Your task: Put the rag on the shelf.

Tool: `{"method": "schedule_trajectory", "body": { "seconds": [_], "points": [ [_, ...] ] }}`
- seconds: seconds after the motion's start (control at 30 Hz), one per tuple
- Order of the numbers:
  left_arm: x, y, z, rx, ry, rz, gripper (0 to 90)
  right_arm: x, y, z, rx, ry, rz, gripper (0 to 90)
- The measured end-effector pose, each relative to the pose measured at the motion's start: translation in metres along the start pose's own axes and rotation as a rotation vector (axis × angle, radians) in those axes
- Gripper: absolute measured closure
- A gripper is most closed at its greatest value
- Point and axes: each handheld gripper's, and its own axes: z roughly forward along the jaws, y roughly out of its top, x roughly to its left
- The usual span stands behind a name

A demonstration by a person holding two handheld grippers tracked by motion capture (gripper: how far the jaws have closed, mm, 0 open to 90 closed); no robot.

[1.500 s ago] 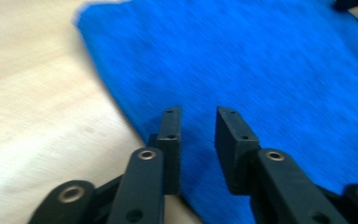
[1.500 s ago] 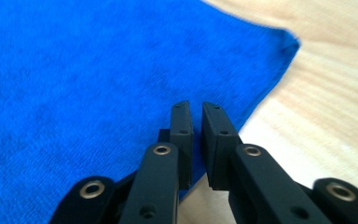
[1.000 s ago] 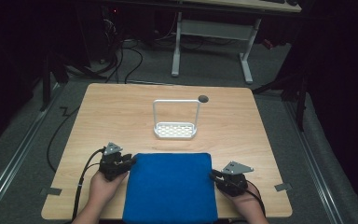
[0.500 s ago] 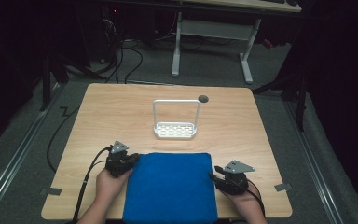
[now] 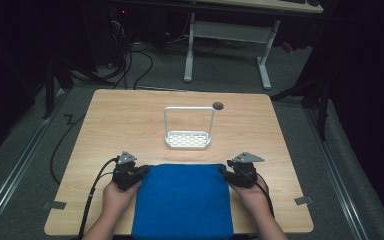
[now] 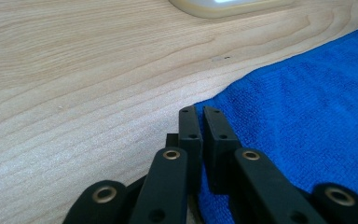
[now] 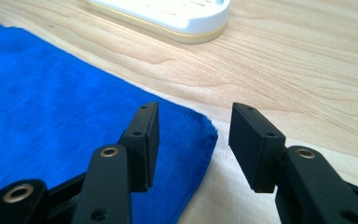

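Right gripper (image 7: 193, 144) jaws gape astride blue towel (image 7: 51, 107) corner; white rack (image 7: 168, 16) beyond.

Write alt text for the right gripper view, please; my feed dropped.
The right tool is open, its black jaws straddling the corner of a flat blue terry cloth on the light wooden table. A white plastic rack base sits on the table beyond.

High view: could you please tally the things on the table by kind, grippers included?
Blue cloths: 1
White racks: 1
Grippers: 2, left and right
Total: 4
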Motion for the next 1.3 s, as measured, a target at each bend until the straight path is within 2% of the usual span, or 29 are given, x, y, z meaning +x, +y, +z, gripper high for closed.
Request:
{"method": "schedule_trajectory", "body": {
  "seconds": [0.1,0.27,0.4,0.43,0.63,0.7,0.83,0.93,1.1,1.2,1.3],
  "points": [
    [0.000,0.000,0.000,-0.001,0.001,-0.003,86.6,-0.003,-0.002,0.010,0.027,-0.002,0.017,55.0],
    [0.001,0.000,0.000,-0.002,-0.001,-0.011,86.4,-0.008,-0.006,0.019,0.028,0.008,0.032,57.6],
    [0.001,0.000,0.000,-0.003,-0.002,-0.015,86.3,-0.003,-0.007,0.019,0.031,0.001,-0.007,64.2],
    [0.001,0.000,-0.001,-0.003,-0.002,-0.016,86.4,-0.002,-0.007,0.019,0.029,-0.004,-0.018,69.1],
    [0.001,-0.001,-0.001,-0.003,-0.002,-0.020,86.4,-0.002,-0.007,0.018,0.032,-0.004,-0.019,79.8],
    [0.002,-0.001,-0.001,-0.004,-0.004,-0.021,86.4,-0.001,-0.008,0.018,0.031,-0.005,-0.023,86.8],
    [0.002,-0.001,-0.001,-0.006,-0.005,-0.021,86.5,0.000,-0.008,0.018,0.031,-0.006,-0.032,88.4],
    [0.001,-0.001,-0.001,-0.010,-0.005,-0.014,86.6,0.001,-0.008,0.014,0.015,-0.015,-0.042,88.6],
    [-0.001,-0.001,-0.003,-0.024,-0.004,0.009,87.4,0.001,-0.008,0.005,-0.032,-0.008,-0.025,88.6],
    [-0.002,-0.002,-0.007,-0.049,-0.006,0.019,87.6,0.003,-0.007,0.000,-0.056,-0.009,-0.032,88.6],
    [-0.002,-0.001,-0.012,-0.078,-0.010,0.011,87.6,0.006,-0.006,-0.006,-0.089,-0.016,-0.049,88.6]
  ]
}}
